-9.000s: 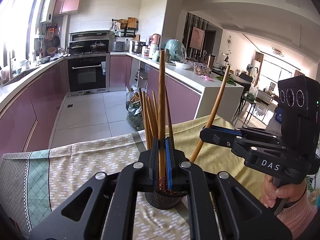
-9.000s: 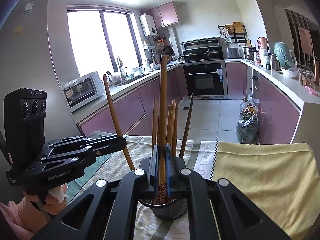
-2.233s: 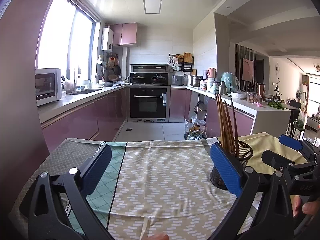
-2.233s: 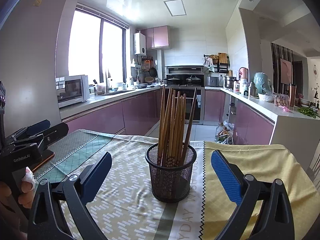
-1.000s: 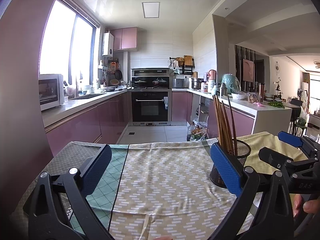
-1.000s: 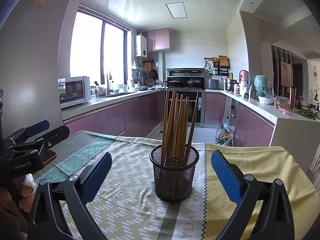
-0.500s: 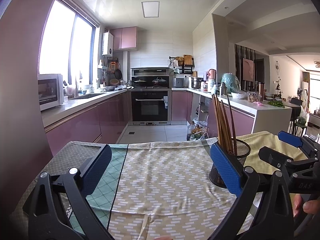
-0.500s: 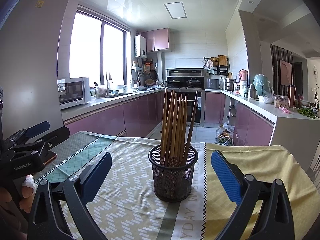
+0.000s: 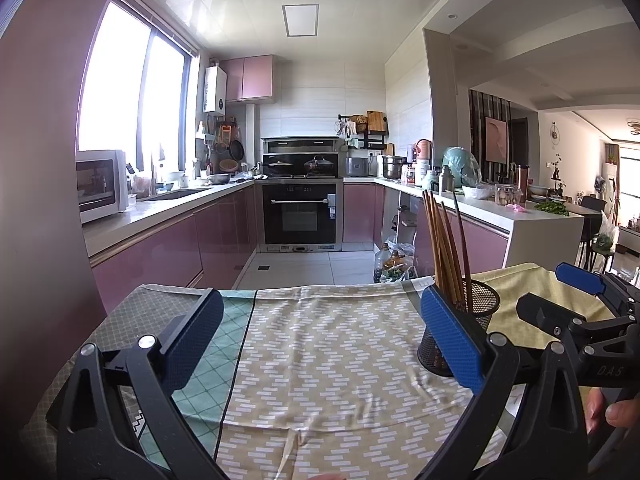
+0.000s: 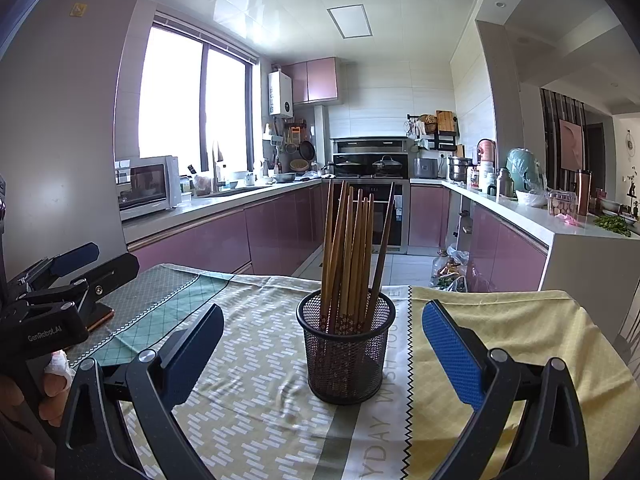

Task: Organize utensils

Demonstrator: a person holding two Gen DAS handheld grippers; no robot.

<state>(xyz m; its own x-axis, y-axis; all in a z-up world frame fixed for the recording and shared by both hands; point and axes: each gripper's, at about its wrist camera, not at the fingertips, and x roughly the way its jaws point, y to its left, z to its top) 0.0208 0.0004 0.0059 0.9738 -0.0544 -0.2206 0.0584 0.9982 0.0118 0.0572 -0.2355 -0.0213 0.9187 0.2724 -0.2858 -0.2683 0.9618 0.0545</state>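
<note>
Standing upright in the black mesh holder (image 10: 346,354), the wooden chopsticks (image 10: 349,256) fanned slightly, one darker stick leaning off to the right. Holder sat on the patterned tablecloth (image 10: 248,420), right on the seam where the brick-print panel met the white strip with printed lettering; yellow cloth section (image 10: 500,340) lay to its right.

Right gripper (image 10: 322,356) was spread wide, blue pads on either side of the holder, nothing between them but air; neither pad touched the mesh. Holder sat just ahead of the fingers, roughly centred in the gap.

Left gripper (image 9: 320,340) was also spread wide and held nothing, hovering over bare brick-print cloth (image 9: 332,352). From its camera the holder (image 9: 476,312) showed off to the right, partly hidden behind the right-side blue pad (image 9: 450,340), chopsticks (image 9: 444,252) sticking up above it. Right gripper's fingers (image 9: 580,280) appeared at the far right edge of that view, beyond the holder.

In the right wrist view, the left gripper body (image 10: 60,300) was at the far left, well apart from the holder, with the person's hand (image 10: 36,392) under it.

Kitchen behind: oven (image 10: 372,208) centre, microwave (image 10: 146,186) on the left counter.
</note>
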